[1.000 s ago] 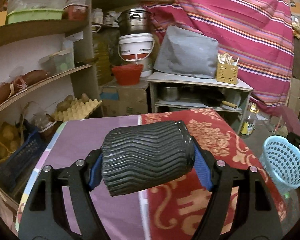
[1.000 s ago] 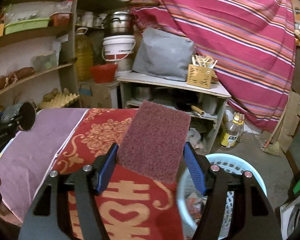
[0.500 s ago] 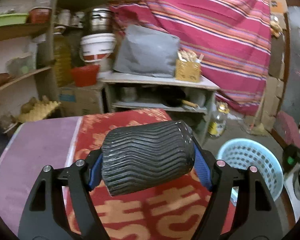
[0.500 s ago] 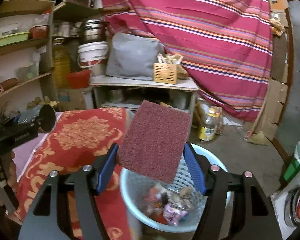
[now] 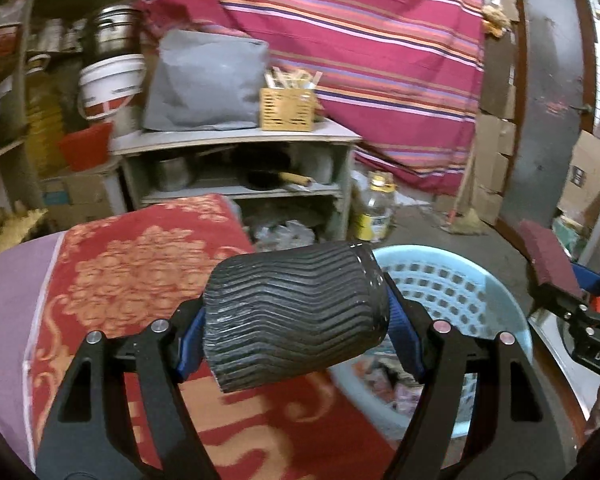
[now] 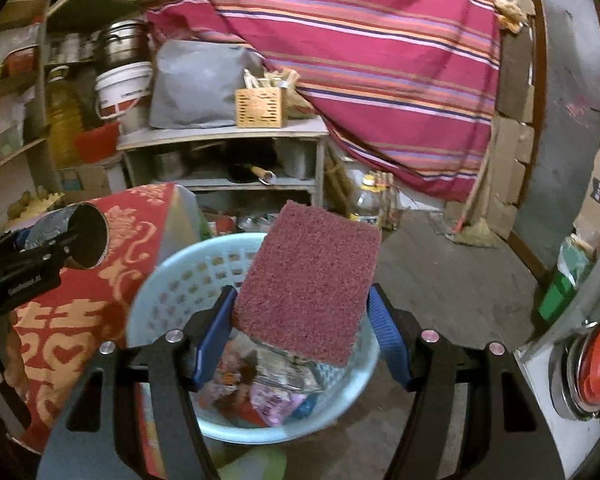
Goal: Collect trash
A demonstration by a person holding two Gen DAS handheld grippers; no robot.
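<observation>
My left gripper [image 5: 296, 330] is shut on a black ribbed cup [image 5: 296, 316], held sideways above the table's right edge. The cup's open mouth shows in the right wrist view [image 6: 88, 236]. My right gripper [image 6: 302, 316] is shut on a dark red scouring pad [image 6: 310, 284] and holds it right above a light blue basket [image 6: 168, 280]. The basket holds several crumpled wrappers [image 6: 268, 384]. In the left wrist view the basket [image 5: 452, 288] stands on the floor just right of the table, and the pad [image 5: 548, 256] shows at the far right.
A table with a red patterned cloth [image 5: 140, 272] and purple cloth [image 5: 8, 292] is at left. A grey shelf unit [image 5: 236, 160] with a bag, pots and a wooden holder stands behind. A bottle [image 5: 374, 212] stands on the floor. A striped curtain [image 6: 380, 60] hangs behind.
Both grippers have swung right, from over the table toward the basket. The pad is now over the basket and the cup is near its left rim. Both holds are unchanged.
</observation>
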